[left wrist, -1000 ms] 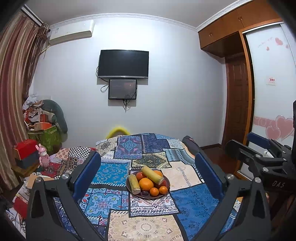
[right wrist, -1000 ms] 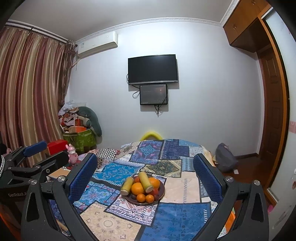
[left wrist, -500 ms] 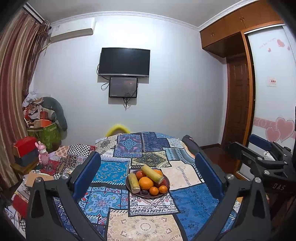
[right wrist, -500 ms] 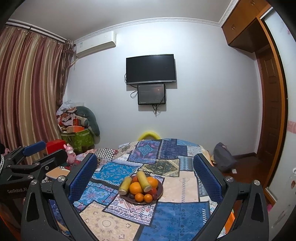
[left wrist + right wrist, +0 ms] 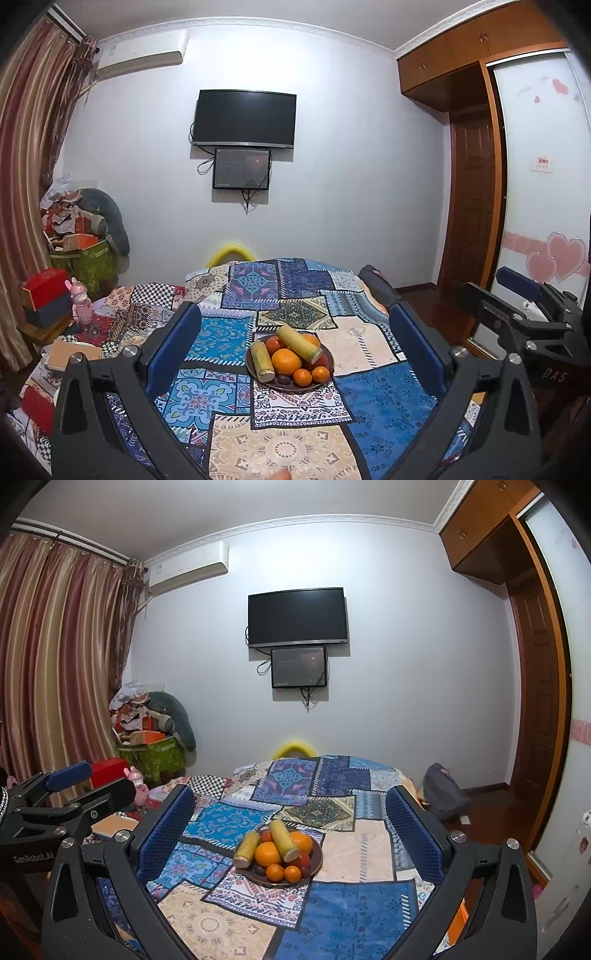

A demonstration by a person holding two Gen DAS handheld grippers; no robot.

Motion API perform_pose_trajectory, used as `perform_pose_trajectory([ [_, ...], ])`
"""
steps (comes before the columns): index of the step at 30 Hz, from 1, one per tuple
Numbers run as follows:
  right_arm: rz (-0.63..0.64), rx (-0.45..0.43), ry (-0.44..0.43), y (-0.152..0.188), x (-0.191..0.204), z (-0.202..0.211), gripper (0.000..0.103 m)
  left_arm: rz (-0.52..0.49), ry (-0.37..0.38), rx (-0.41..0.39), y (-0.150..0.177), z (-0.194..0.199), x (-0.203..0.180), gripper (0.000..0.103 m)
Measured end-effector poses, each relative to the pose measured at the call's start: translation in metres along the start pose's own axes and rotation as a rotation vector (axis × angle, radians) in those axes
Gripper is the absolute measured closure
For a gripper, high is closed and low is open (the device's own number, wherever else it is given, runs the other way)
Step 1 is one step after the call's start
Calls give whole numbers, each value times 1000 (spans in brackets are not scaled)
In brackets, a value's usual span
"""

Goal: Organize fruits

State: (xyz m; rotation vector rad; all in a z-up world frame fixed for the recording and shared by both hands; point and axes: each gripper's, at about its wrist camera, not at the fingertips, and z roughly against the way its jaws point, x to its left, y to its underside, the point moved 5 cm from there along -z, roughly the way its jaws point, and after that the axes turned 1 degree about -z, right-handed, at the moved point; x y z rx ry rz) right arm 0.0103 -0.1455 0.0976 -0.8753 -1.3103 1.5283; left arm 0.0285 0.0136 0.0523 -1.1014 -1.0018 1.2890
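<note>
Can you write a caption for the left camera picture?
Open left tongs frame a fruit plate on a patchwork cloth.

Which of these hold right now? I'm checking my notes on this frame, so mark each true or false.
1. Both grippers are open and hold nothing. True: left gripper, right gripper.
2. The fruit plate sits on the patchwork cloth. True.
3. The large orange lies on the cloth beside the plate. False: it is on the plate.
4. The wall television shows a bright picture. False: its screen is dark.
5. Only oranges are on the plate. False: two yellow-green stalk pieces lie there too.
</note>
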Motion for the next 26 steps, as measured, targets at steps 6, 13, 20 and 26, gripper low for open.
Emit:
perform_pose_trajectory([
  [6,1,-1,10,1,-1,-1,0,-6,0,-4,0,0,-1,0],
  [13,4,-4,17,1,0,-1,0,-1,4,3,1,-2,-2,0],
  [20,7,-7,16,0,0,-1,0,1,14,4,1,-1,-4,0],
  [26,7,-6,15,0,2,-1,0,3,16,6,1,-1,-5,0],
])
